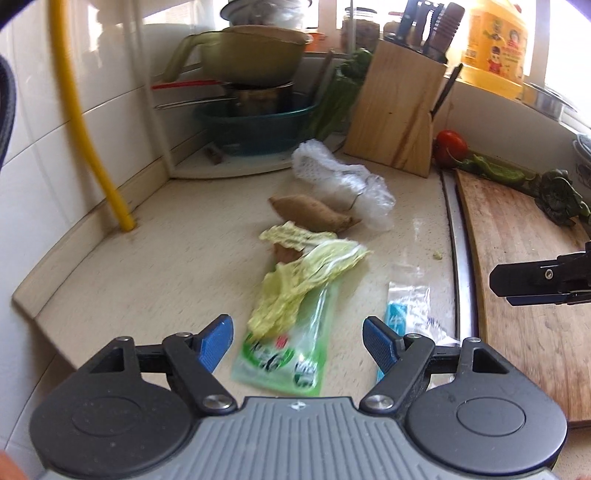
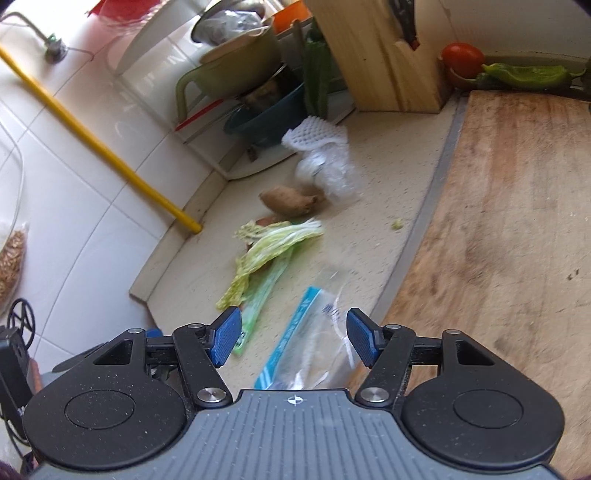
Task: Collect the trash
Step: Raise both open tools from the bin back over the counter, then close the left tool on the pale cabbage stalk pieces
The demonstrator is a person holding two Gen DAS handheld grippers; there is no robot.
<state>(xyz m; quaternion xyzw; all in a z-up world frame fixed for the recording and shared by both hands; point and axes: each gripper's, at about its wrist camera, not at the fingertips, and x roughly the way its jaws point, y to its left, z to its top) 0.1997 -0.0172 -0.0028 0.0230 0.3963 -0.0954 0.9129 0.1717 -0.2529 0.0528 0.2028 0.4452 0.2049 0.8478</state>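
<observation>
Left wrist view: left tongs (image 1: 298, 341) wide apart, empty, over green wrapper (image 1: 284, 354) under cabbage leaves (image 1: 306, 266) on worktop (image 1: 147, 266). Right tongs (image 2: 294, 338) wide apart, gripping nothing, above clear zip bag (image 2: 314, 343) beside cutting board (image 2: 509, 229). Sweet potato (image 1: 314, 212), foam net (image 1: 332, 173) farther back.

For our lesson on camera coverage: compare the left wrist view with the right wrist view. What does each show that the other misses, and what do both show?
Only the left wrist view shows the yellow oil jug, the knife handles in the block, and the other tongs at the edge. Only the right wrist view shows the bag of grain by the wall. Both show the cabbage leaves, green wrapper, clear bag, sweet potato, foam net, tomato and cutting board.
</observation>
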